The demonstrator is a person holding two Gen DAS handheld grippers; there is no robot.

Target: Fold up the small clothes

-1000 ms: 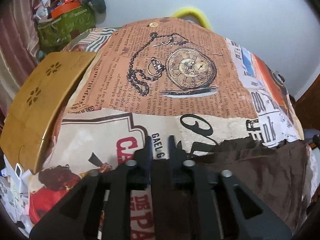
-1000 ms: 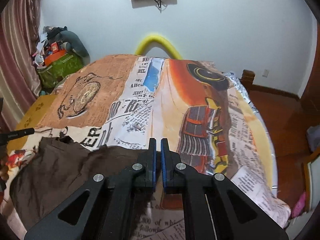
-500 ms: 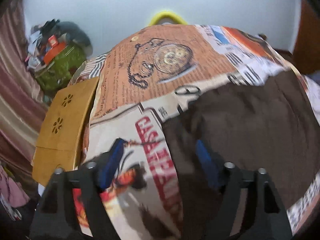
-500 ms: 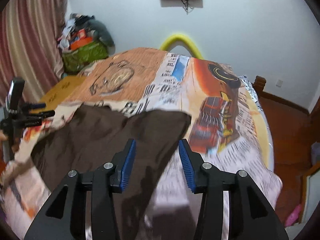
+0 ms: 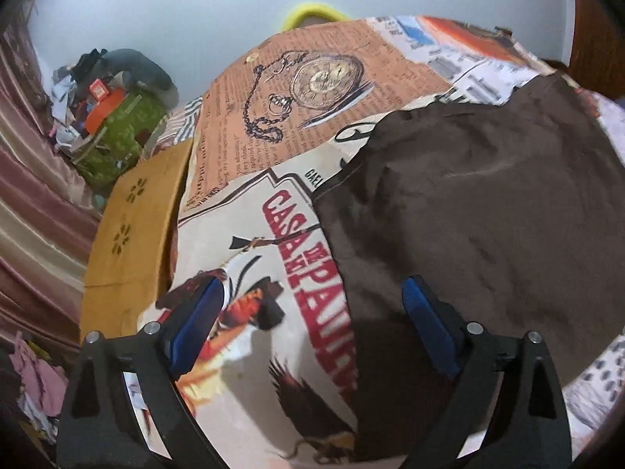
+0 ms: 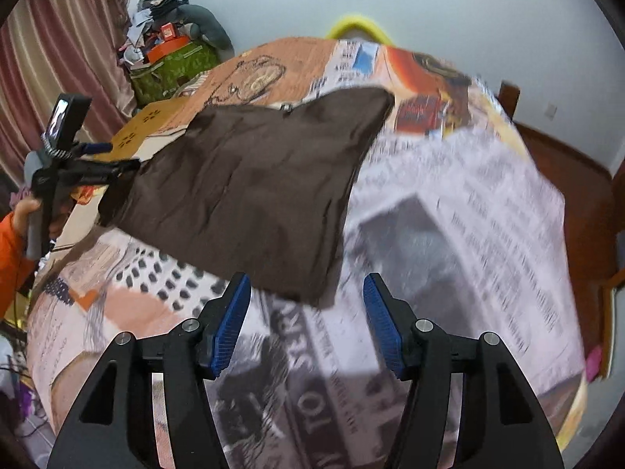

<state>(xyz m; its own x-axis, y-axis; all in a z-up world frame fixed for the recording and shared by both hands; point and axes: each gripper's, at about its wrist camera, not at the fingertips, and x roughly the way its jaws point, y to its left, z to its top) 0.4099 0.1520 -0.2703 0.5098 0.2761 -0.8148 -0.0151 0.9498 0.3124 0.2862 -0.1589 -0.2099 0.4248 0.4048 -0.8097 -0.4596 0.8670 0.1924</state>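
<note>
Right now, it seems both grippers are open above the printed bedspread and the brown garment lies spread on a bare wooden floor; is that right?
Not quite. The brown garment lies spread on the printed bedspread, not on a bare wooden floor, as the right wrist view shows. The rest holds: left gripper and right gripper both stand open above it.

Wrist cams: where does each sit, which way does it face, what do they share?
Left wrist: on the left hand-held gripper, jaws open, facing along the bed's left side at the brown garment and pocket-watch print.
Right wrist: on the right hand-held gripper, jaws open, facing the garment's near right corner; also shows the left hand in an orange sleeve.
Shared: garment, printed bedspread, green bag.
</note>
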